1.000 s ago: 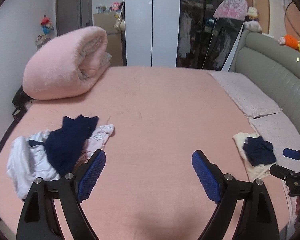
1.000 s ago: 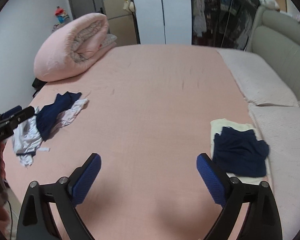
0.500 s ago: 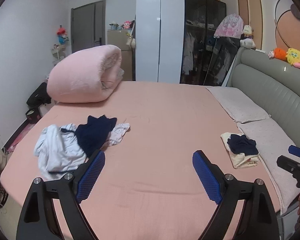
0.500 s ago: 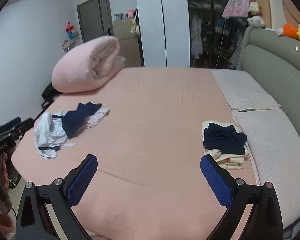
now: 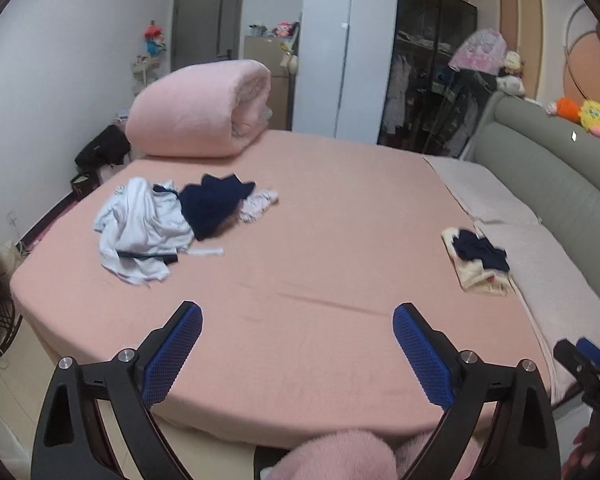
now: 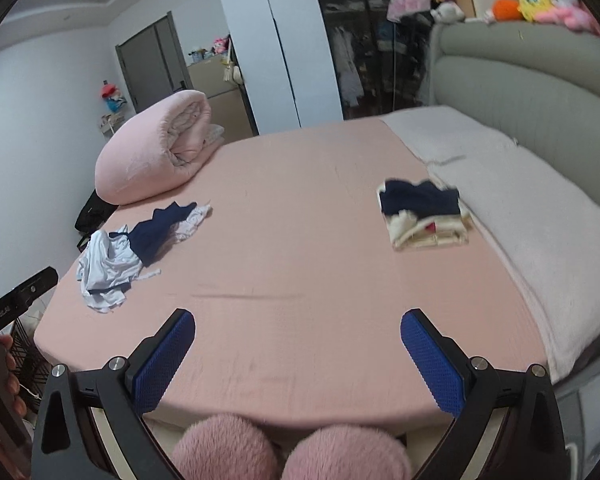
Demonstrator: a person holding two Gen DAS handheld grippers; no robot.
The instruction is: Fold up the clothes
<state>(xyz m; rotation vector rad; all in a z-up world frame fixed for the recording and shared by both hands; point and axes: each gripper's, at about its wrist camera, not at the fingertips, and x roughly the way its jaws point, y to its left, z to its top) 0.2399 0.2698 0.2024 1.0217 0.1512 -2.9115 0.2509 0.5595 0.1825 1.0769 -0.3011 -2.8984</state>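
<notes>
Left wrist view: the left tool [image 5: 296, 350] is spread wide, its ribbed blue pads empty, over the smooth pink bed [image 5: 320, 240]. A rumpled heap of white and navy clothes [image 5: 172, 224] lies far left.

Right wrist view: the right tool [image 6: 298, 354] is likewise spread. A folded stack [image 6: 424, 216] sits far right beside the pale pillows [image 6: 540, 232].

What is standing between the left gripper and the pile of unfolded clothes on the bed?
Nothing visible does. The left gripper is open and empty at the near edge of the bed. Only bare pink sheet lies between it and the unfolded clothes pile, which is ahead and to its left. The folded stack is far off to the right.
</notes>
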